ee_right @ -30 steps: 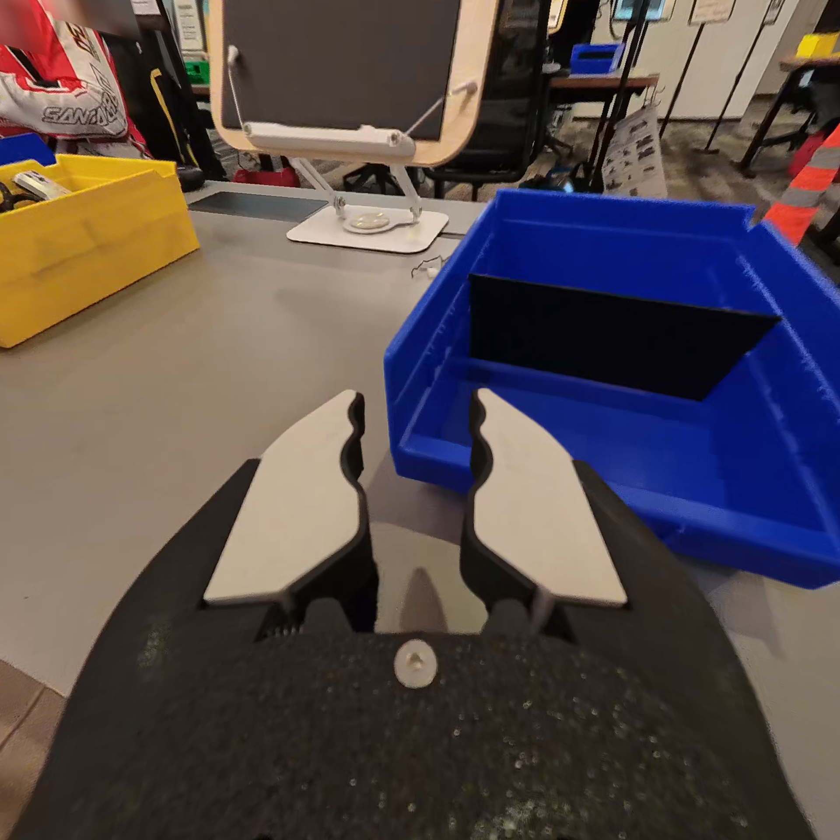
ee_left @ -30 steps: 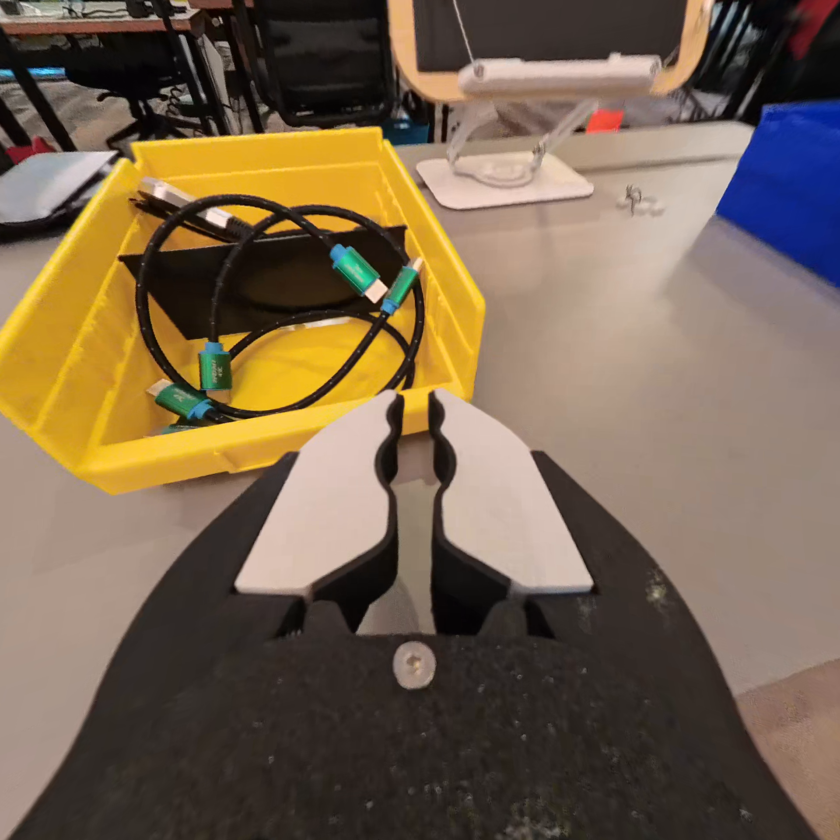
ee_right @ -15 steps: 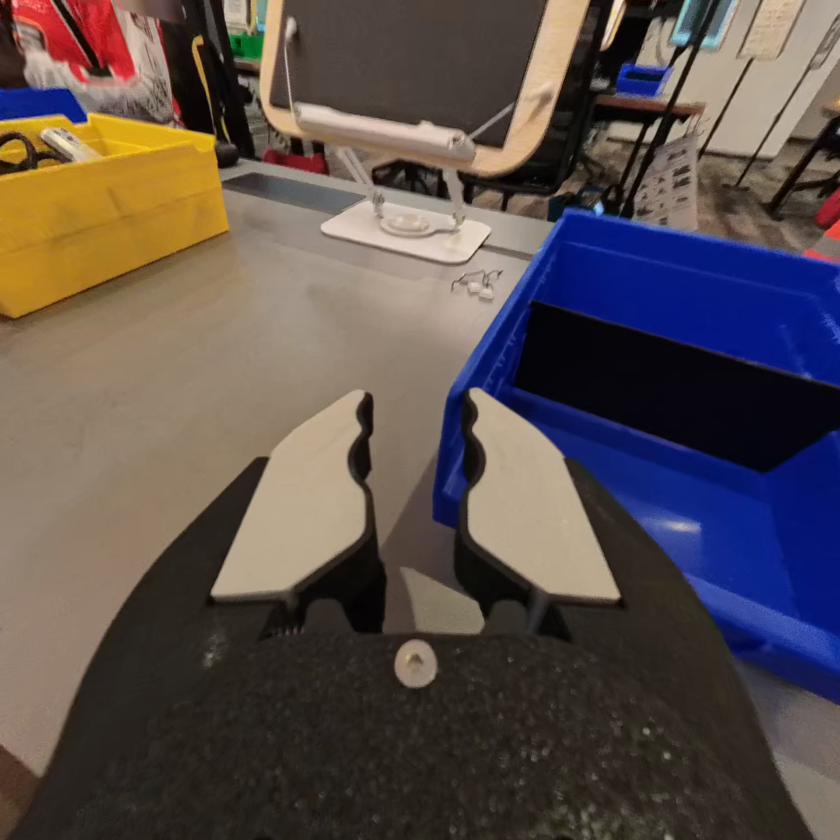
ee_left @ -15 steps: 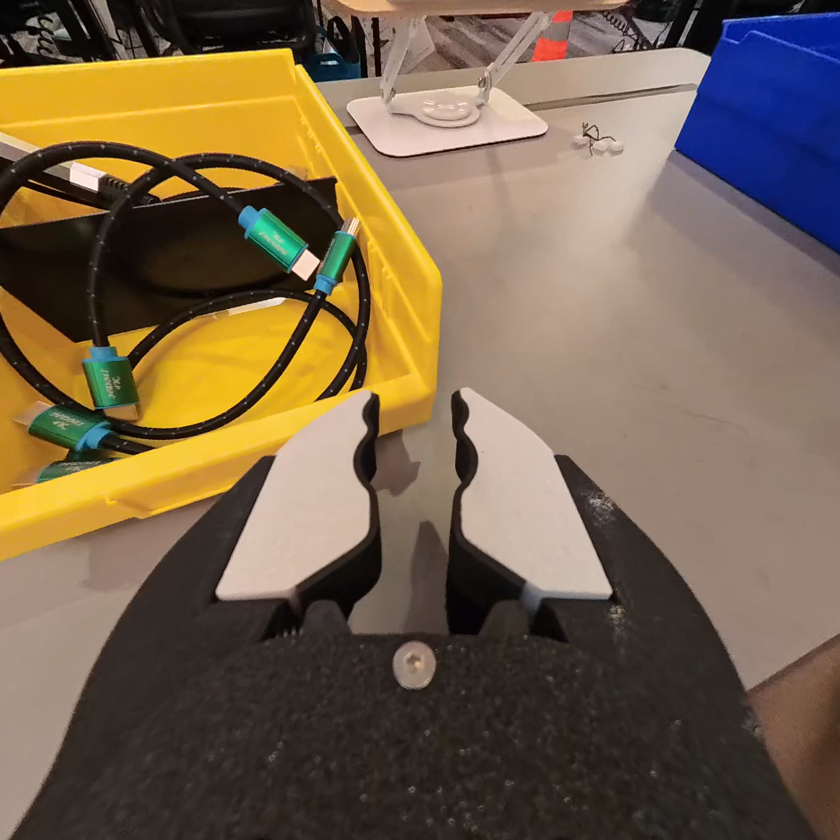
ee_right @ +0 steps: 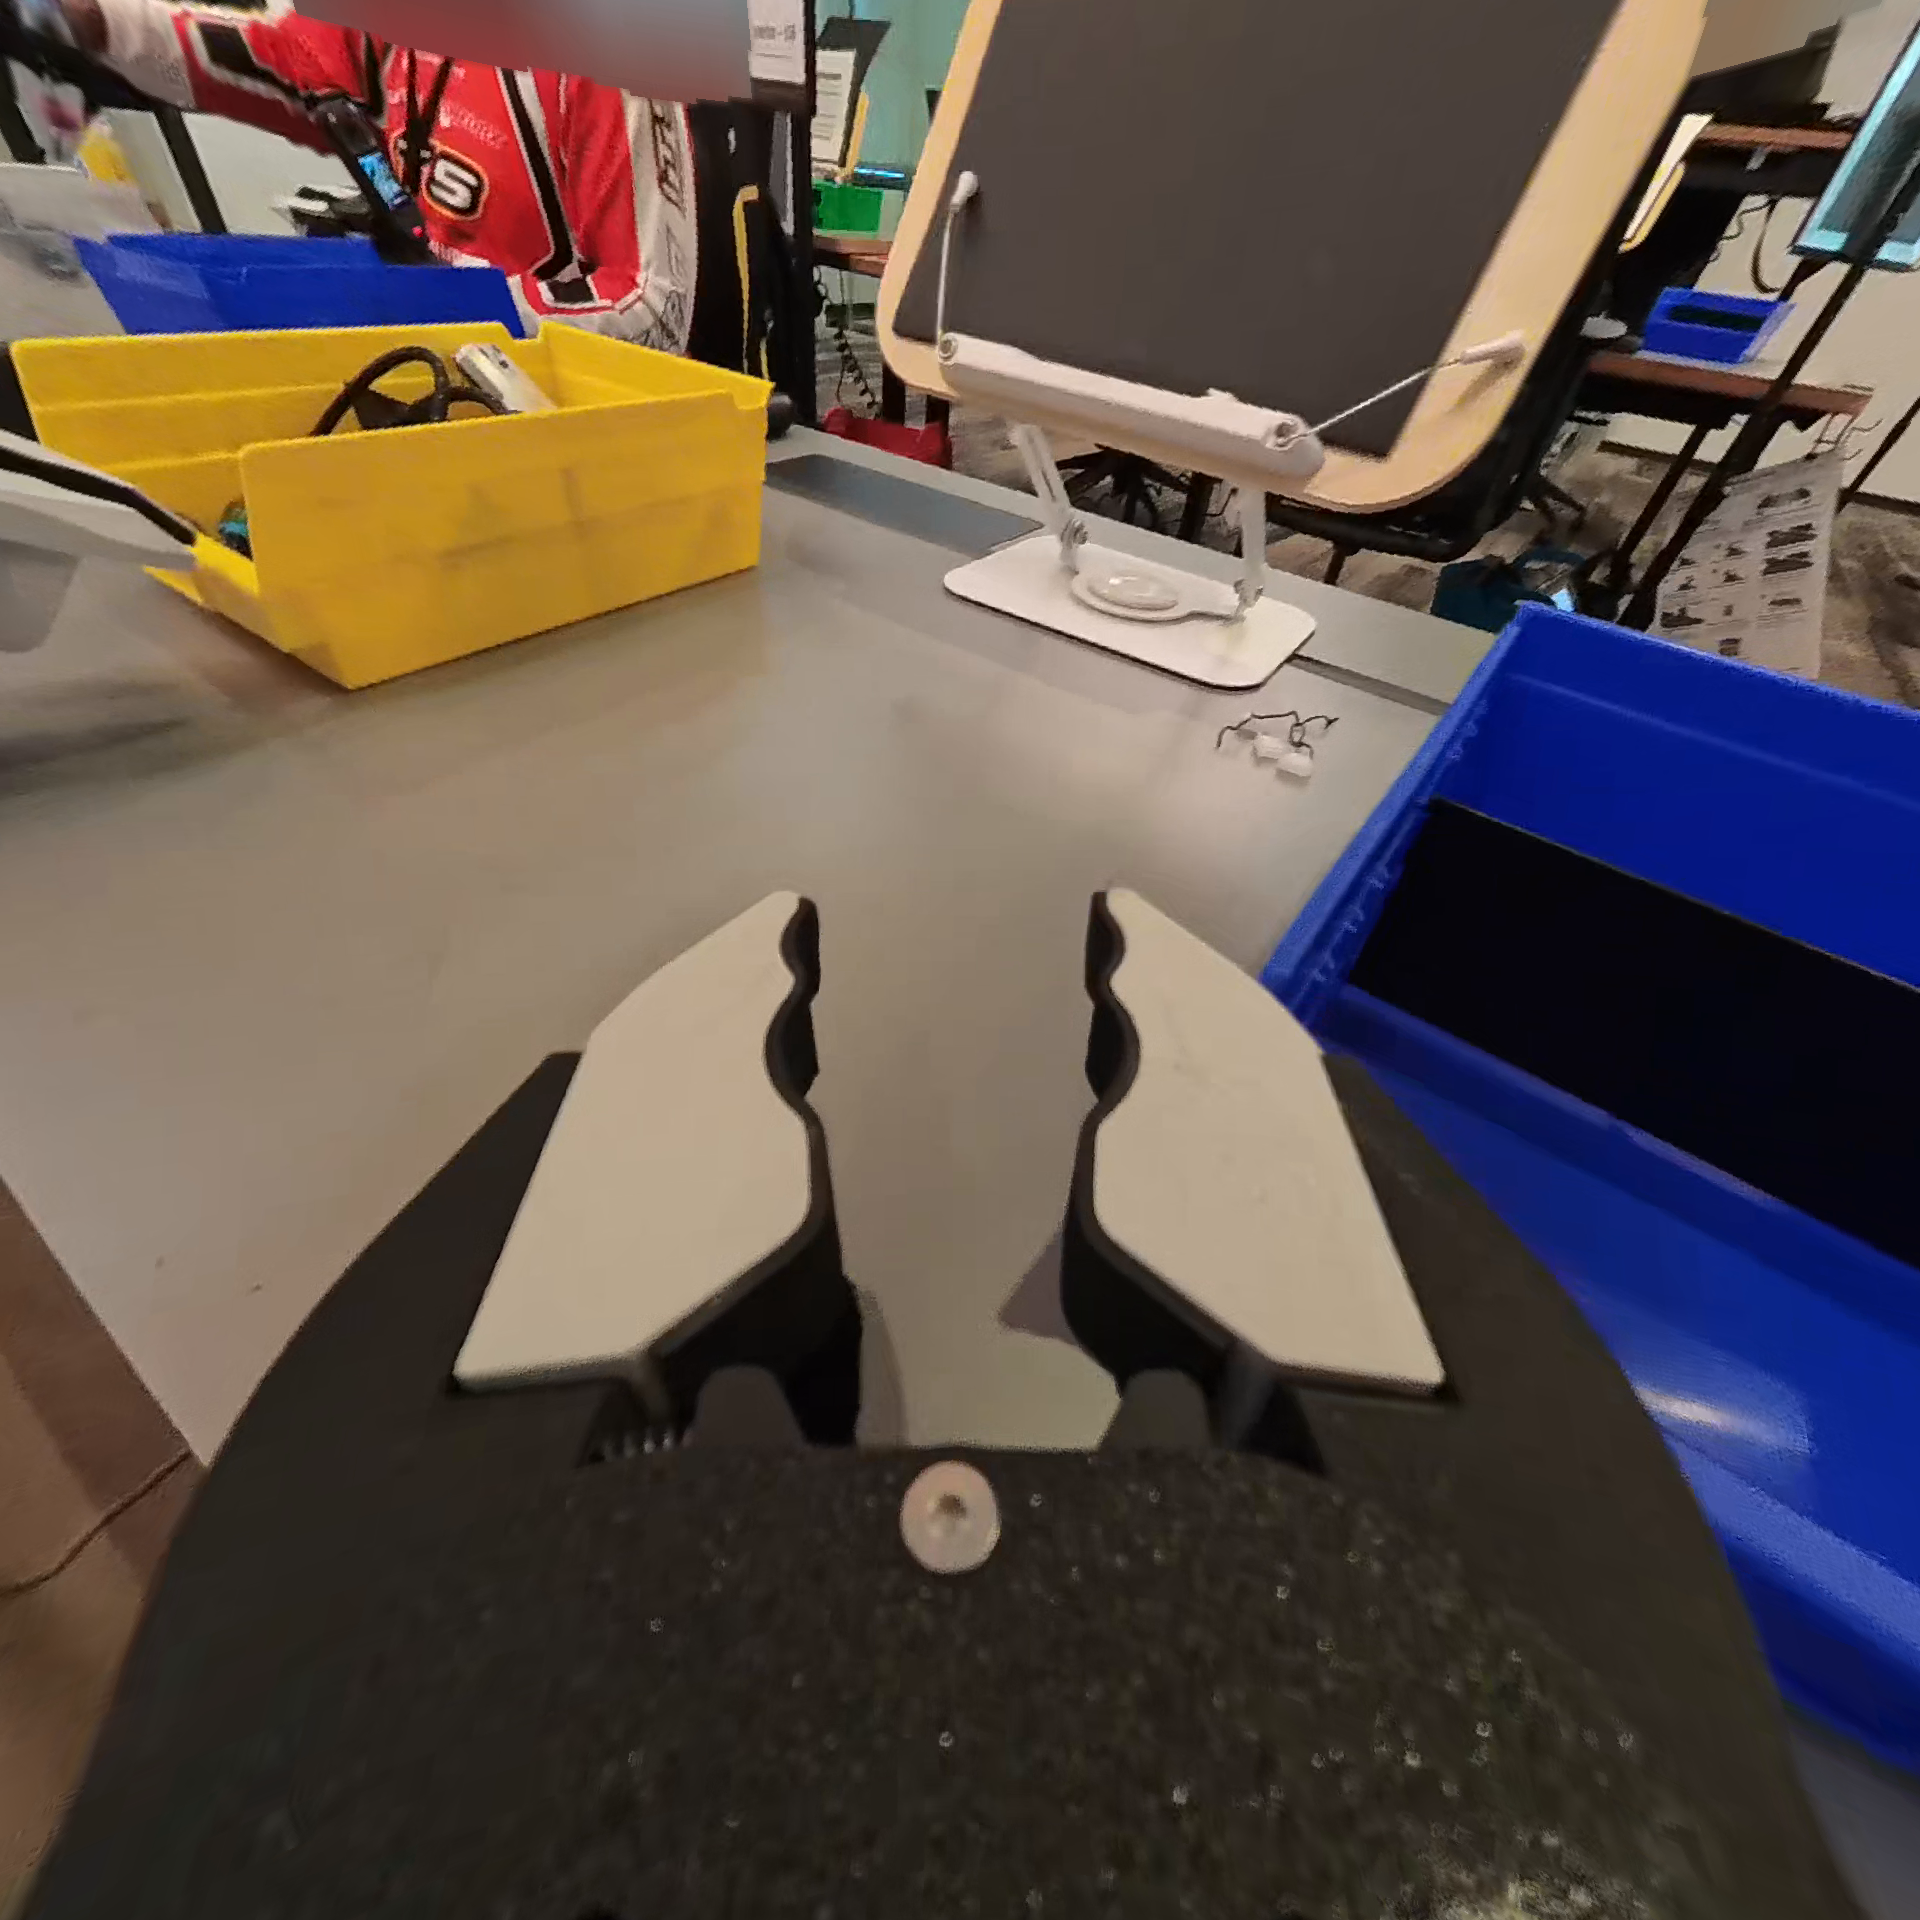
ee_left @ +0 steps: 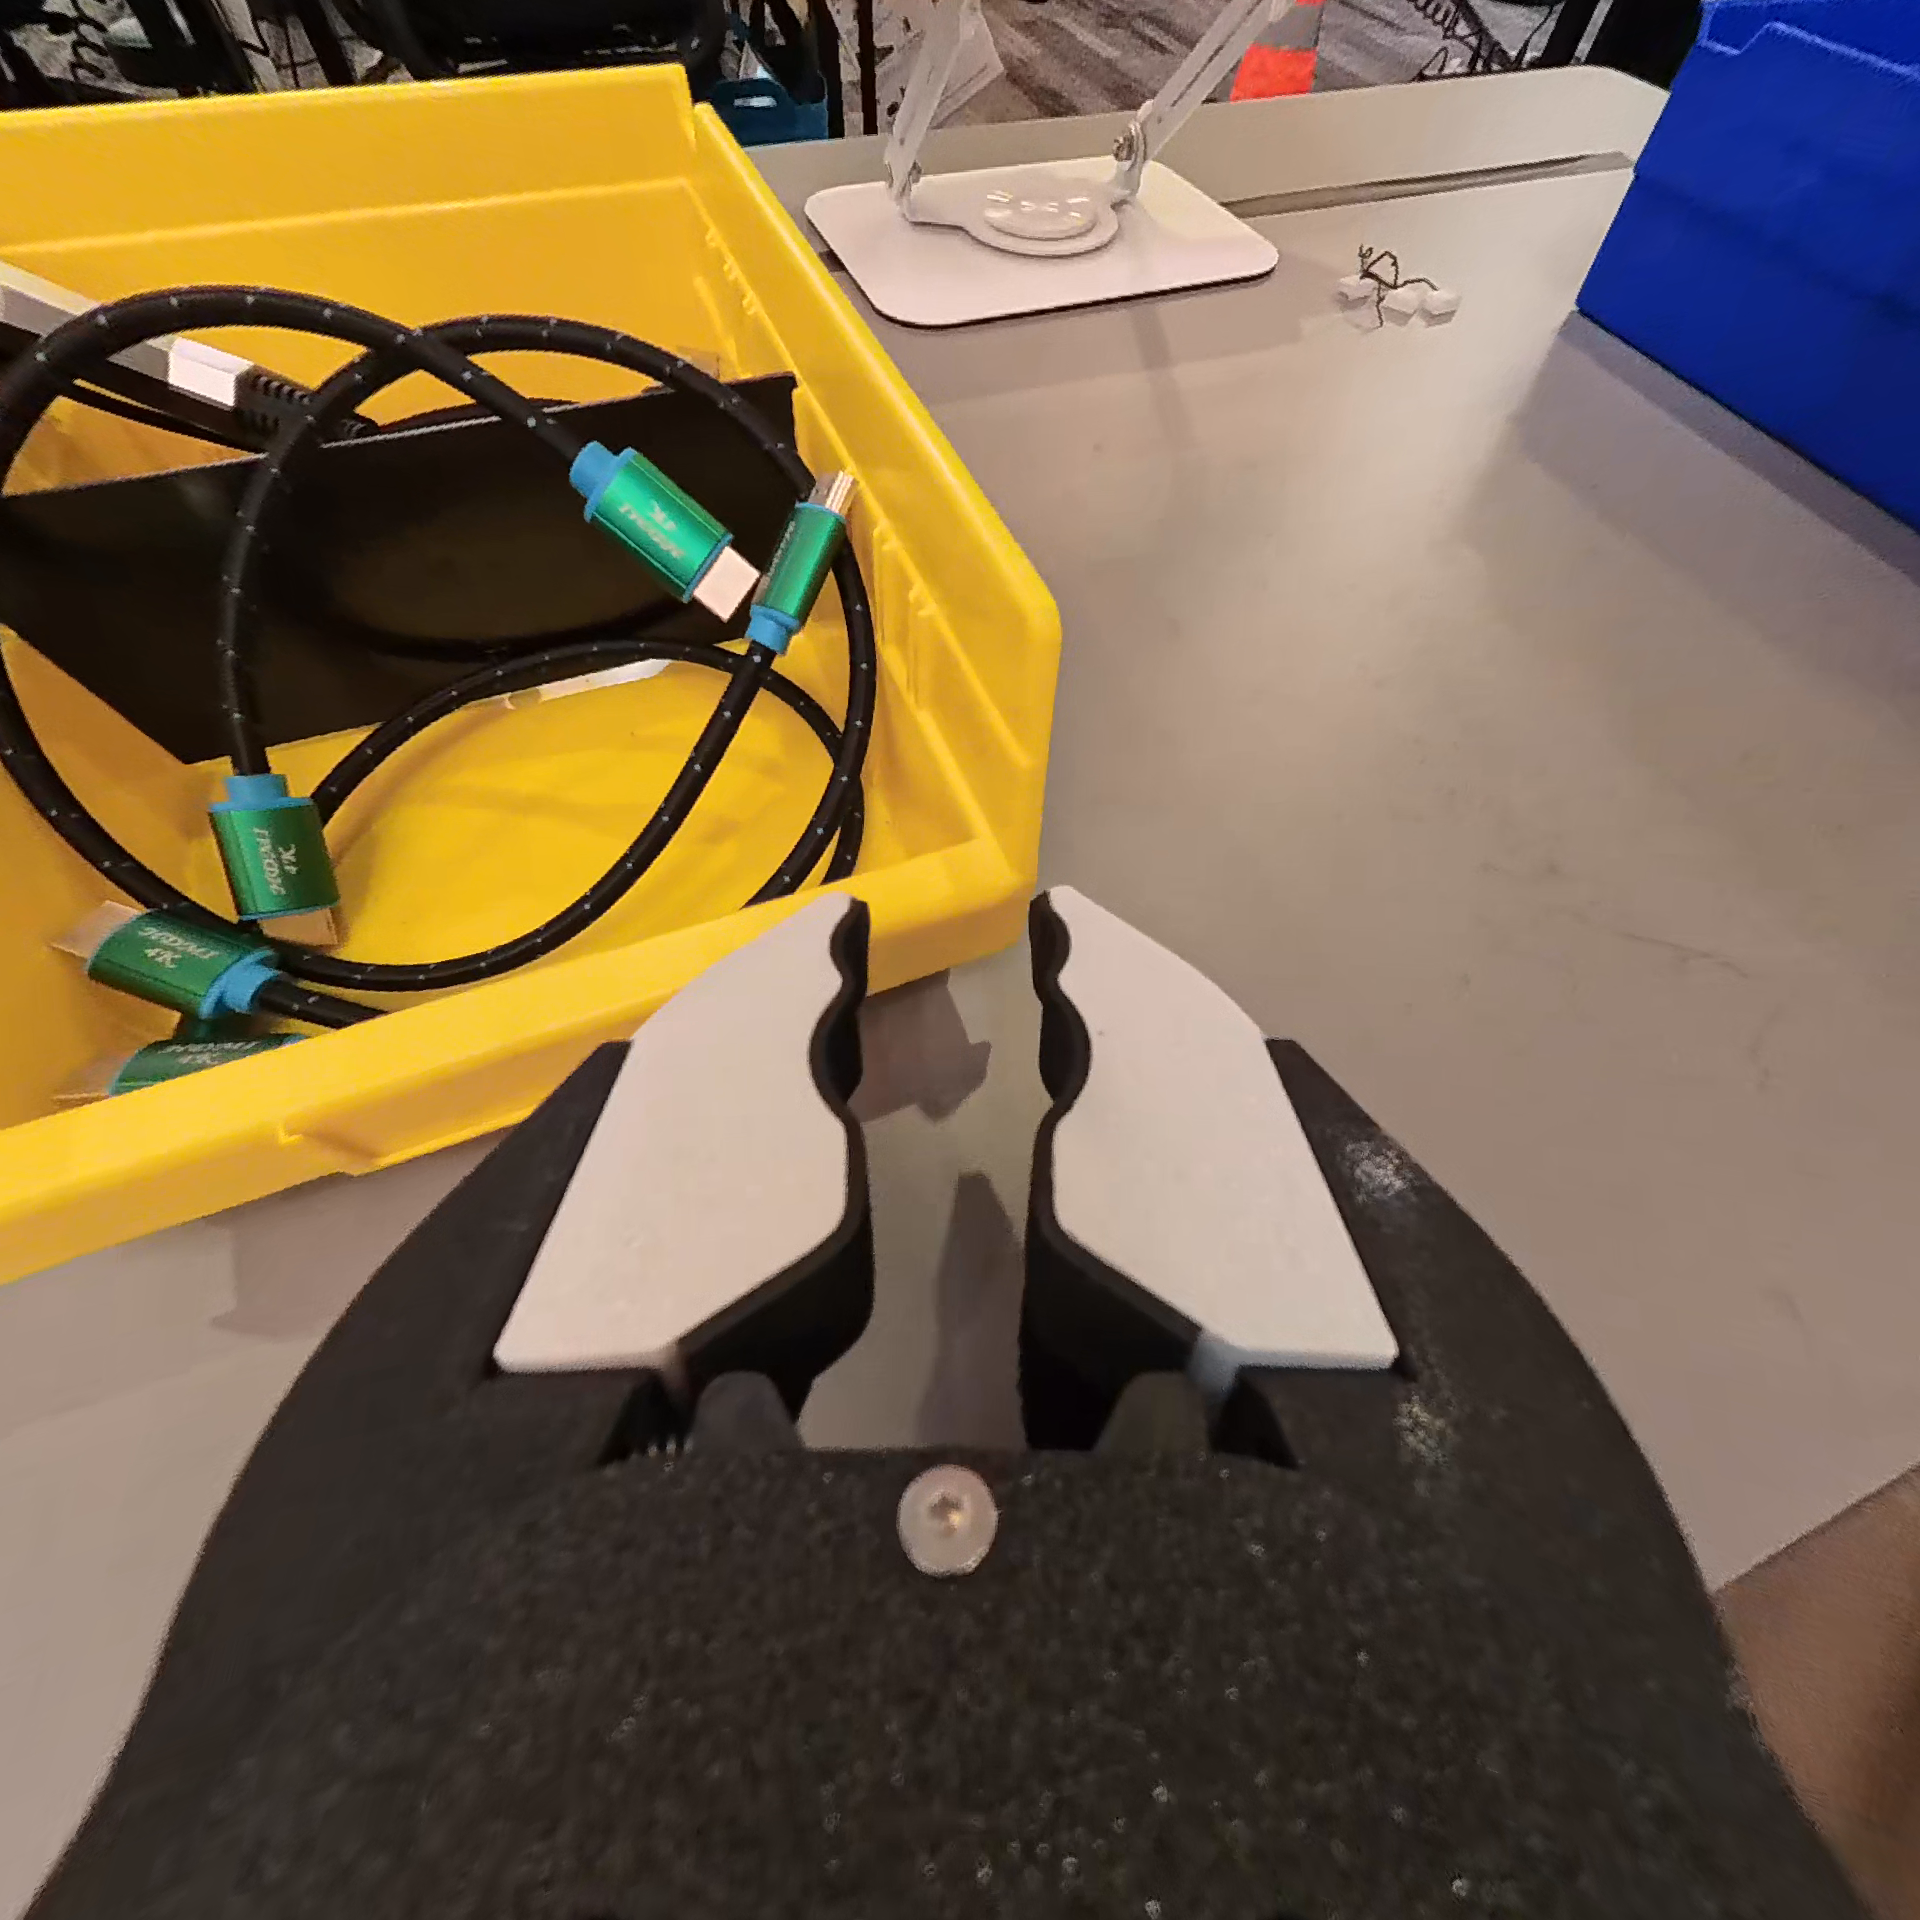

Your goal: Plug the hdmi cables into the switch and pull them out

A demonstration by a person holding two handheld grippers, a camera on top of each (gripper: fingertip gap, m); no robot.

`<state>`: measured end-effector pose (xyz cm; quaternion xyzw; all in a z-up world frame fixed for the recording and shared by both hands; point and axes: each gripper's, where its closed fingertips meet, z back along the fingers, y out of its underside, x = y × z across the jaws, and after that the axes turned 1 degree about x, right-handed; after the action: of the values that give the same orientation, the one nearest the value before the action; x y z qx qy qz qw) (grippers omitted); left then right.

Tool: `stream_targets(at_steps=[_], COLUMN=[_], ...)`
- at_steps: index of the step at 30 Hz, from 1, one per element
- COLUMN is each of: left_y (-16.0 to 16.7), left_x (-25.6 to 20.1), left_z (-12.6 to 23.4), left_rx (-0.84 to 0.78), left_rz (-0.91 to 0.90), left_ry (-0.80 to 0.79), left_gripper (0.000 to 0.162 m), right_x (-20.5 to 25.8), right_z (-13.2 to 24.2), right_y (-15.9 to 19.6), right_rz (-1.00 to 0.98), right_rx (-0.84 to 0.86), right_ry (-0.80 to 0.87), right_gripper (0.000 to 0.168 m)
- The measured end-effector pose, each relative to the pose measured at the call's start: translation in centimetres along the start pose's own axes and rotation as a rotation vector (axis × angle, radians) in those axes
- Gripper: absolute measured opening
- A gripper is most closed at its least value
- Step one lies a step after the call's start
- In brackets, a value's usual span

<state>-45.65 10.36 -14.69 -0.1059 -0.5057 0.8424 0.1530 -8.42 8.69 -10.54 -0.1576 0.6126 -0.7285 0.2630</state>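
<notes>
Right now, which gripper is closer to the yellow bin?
Left. The left gripper sits at the yellow bin's front corner; the right gripper is across the table by the blue bin.

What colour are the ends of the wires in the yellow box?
Shiny green HDMI plugs with blue collars, clearest in the left wrist view.

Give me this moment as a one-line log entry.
left gripper: open, empty, at yellow bin | right gripper: open, empty, over table | HDMI cables: in bin, unplugged
</notes>
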Motion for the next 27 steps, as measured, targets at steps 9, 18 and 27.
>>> stream_targets(at_steps=[9,18,27], left_y=[0.3,0.7,-1.0], left_x=[0.0,0.2,1.1], left_z=[-0.2,-0.5,-0.2], left_rx=[0.024,0.050,0.173], left_rz=[-0.052,-0.054,-0.186], left_ry=[-0.023,-0.017,0.129], left_gripper=[0.030,0.029,0.031], right_x=[1.1,1.3,1.4], right_z=[-0.1,-0.3,-1.8], right_y=[0.9,1.6,2.0], right_rz=[-0.001,-0.009,0.000], right_rx=[0.047,0.083,0.095], right_ry=[-0.049,-0.063,-0.086], right_gripper=[0.045,0.045,0.044])
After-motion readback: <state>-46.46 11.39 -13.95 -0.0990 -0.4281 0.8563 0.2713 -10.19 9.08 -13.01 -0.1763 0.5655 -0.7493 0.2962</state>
